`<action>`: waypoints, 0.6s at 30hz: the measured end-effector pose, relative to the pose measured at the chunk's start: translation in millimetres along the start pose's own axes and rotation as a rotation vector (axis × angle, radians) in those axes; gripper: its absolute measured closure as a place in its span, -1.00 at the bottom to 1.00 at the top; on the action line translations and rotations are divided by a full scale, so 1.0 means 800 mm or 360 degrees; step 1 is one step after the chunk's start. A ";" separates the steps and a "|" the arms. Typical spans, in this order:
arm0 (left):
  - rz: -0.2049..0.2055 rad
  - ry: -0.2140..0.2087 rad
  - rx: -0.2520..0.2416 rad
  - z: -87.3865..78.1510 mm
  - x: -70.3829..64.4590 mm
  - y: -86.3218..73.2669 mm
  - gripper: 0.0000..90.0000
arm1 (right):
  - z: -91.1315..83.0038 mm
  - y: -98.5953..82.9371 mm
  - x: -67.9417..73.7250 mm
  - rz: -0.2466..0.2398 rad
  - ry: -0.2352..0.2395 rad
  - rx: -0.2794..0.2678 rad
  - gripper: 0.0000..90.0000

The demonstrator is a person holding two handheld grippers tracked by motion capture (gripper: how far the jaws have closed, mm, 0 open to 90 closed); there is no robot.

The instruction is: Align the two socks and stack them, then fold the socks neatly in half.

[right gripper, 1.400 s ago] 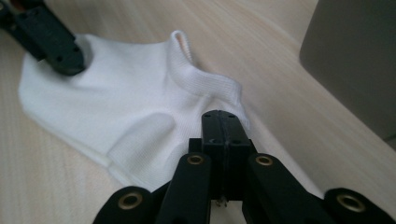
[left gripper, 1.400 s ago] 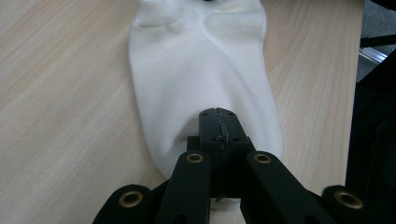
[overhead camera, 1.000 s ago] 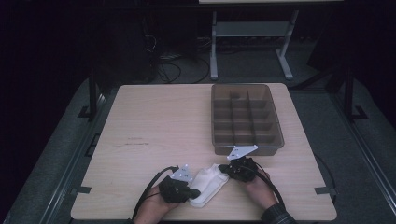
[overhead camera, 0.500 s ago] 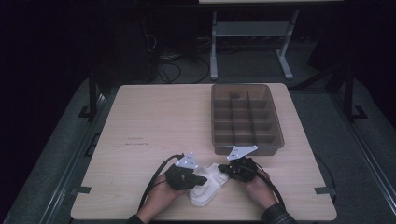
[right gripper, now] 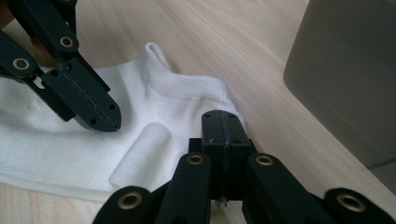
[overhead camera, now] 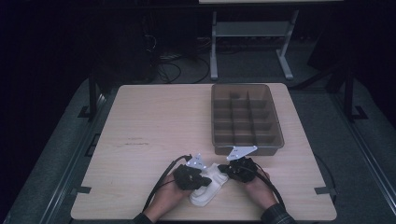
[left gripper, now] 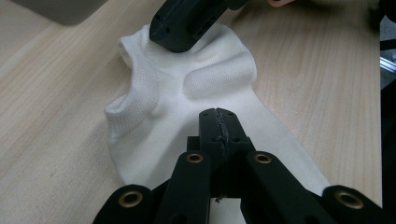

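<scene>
Left tool (overhead camera: pixel 200 176) has moved onto sock (overhead camera: pixel 208 189), jaws together; right tool (overhead camera: pixel 232 171) jaws together, unmoved at sock's cuff.

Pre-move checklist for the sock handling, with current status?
1. Left gripper jaws shut over the white knitted sock: ok; whether cloth is pinched: cannot tell.
2. Right gripper jaws shut at the sock's edge: ok; grip on cloth: cannot tell.
3. Sock lying flat on the light wooden table: not ok, folds near the cuff.
4. Sock apart from the grey compartment tray: ok.
5. Tray compartments free: cannot tell.
</scene>
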State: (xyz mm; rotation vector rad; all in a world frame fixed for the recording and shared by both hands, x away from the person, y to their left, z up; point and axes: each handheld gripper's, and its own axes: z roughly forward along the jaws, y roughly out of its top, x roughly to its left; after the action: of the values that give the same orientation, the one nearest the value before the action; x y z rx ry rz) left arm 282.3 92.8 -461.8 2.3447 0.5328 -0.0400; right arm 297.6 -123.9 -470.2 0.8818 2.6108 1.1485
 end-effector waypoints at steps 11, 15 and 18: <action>-0.0025 -0.0006 -0.0008 0.000 0.001 -0.001 1.00 | -0.016 0.002 -0.004 0.0066 -0.0041 -0.0100 0.70; -0.0024 -0.0003 -0.0010 0.000 0.001 -0.001 1.00 | -0.013 -0.003 -0.009 0.0087 -0.0055 -0.0082 0.56; -0.0021 0.0000 -0.0008 0.000 0.000 -0.001 1.00 | -0.011 -0.006 -0.010 0.0117 -0.0030 -0.0063 0.53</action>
State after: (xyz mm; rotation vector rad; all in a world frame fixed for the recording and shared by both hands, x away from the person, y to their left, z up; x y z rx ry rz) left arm 282.1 93.4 -462.4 2.3366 0.5481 -0.0448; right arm 298.4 -136.4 -468.1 0.9829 2.5514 1.1990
